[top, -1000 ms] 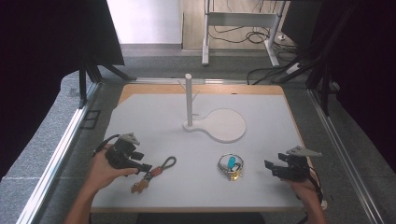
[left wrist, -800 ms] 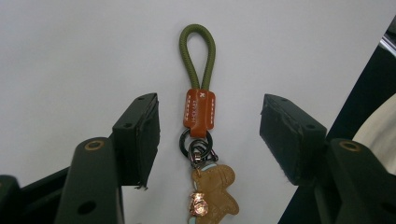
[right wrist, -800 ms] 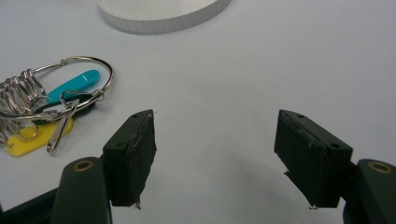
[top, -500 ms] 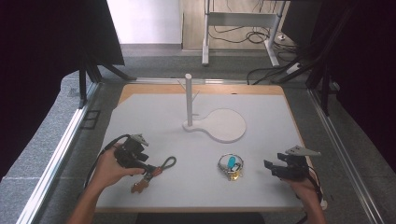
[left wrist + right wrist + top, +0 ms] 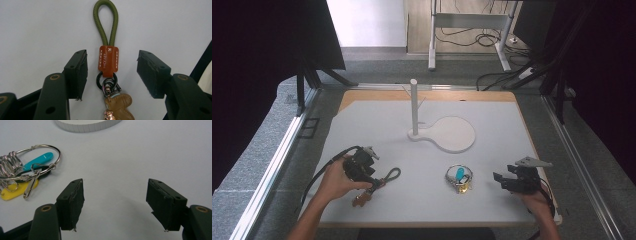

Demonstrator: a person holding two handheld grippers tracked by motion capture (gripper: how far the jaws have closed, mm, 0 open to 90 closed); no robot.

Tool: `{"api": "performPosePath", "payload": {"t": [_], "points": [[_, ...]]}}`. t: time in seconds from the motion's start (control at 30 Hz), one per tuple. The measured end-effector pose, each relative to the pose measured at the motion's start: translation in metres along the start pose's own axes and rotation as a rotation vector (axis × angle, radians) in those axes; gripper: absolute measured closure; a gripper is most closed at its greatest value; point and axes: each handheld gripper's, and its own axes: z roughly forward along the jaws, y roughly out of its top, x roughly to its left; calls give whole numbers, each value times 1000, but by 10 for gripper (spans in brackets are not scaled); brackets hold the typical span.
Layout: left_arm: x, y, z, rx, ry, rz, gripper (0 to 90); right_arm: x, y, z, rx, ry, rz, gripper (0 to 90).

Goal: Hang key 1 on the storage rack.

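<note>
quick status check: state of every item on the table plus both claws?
Rope keychain: flat on the mat, between the left claw's pads, not gripped.
Key ring: flat on the mat, untouched.
Peg stand: upright, nothing hung on it.
Left claw: open, jaws have just been closing.
Right claw: open, nothing between its jaws.

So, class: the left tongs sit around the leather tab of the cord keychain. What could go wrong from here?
1. The left tongs have just been closing around the orange leather tab but do not yet press it; closing slightly off-centre might nudge the tab aside.
2. Gripping lower could catch the black ring, letting the keychain swing or slip.
3. The green cord loop hangs loose and may drag on the white mat when lifted.
</note>
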Motion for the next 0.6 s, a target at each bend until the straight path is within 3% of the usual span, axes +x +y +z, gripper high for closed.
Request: {"api": "performPosePath", "payload": {"t": [0.27, 0.6], "points": [[2, 0, 6, 5, -7, -32, 389, 0, -1, 1, 7, -4, -3, 306], [2, -2, 12, 22, -17, -37, 341, 1, -1, 3, 16, -10, -9, 305]]}}
